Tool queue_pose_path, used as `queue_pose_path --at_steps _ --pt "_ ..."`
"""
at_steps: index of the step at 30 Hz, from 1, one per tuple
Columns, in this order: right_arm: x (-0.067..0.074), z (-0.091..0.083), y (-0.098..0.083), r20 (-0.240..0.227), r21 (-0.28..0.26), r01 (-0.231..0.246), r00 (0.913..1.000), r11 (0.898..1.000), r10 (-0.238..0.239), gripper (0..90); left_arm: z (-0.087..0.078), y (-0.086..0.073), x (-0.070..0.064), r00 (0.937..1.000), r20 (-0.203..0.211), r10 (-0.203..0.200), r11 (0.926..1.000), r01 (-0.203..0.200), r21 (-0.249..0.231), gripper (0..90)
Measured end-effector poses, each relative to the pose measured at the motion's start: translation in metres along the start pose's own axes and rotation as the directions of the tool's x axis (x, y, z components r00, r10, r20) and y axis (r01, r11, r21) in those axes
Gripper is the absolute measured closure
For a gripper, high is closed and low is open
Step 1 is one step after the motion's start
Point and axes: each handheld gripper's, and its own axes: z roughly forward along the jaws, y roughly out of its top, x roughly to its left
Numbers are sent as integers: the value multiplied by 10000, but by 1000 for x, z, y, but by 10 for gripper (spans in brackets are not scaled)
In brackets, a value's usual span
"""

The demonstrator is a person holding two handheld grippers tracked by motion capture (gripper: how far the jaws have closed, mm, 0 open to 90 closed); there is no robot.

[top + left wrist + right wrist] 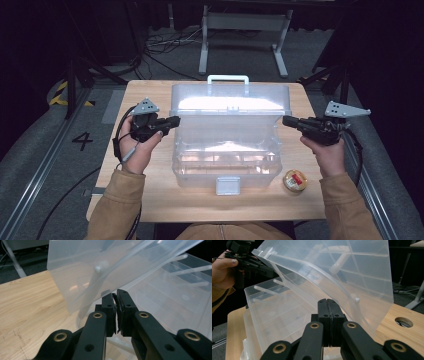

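Clear storage box [227, 145] lies between both closed, empty grippers — left gripper [175, 121], right gripper [286, 120] — long axis crosswise, equally near.

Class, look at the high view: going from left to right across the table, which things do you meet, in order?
Left hand-held gripper → clear box → round tin → right hand-held gripper overlaps the box's edge, so its place is unclear.

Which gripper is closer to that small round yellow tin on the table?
Right. The right gripper sits above and just beyond the tin; the left gripper is across the box.
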Motion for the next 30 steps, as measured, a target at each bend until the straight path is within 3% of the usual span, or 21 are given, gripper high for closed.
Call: queue_pose_path --at_steps 8,15,22,23,27,30 --pt "2 0 0 -79 7 -24 10000 10000 24 897 5 -1 3 9999 -72 83 9999 -84 -141 885" --pt "9 -14 -1 307 232 103 9995 9997 -110 887 6 1 5 9997 -80 250 9996 -251 -130 891" --pt "15 -18 -2 1170 432 211 9928 9988 -260 765 7 5 9 9998 -32 217 9995 -218 -209 891" --pt "15 -18 -2 1493 412 146 9886 9990 -206 696 7 5 9 9998 -23 194 9995 -195 -238 891" --pt "17 -13 0 2258 476 -36 9741 9989 -72 615 8 6 11 9999 37 118 9995 -117 -277 891" --pt "19 -11 2 2377 429 35 9712 9991 -136 588 8 7 12 9999 67 124 9995 -122 -305 891"
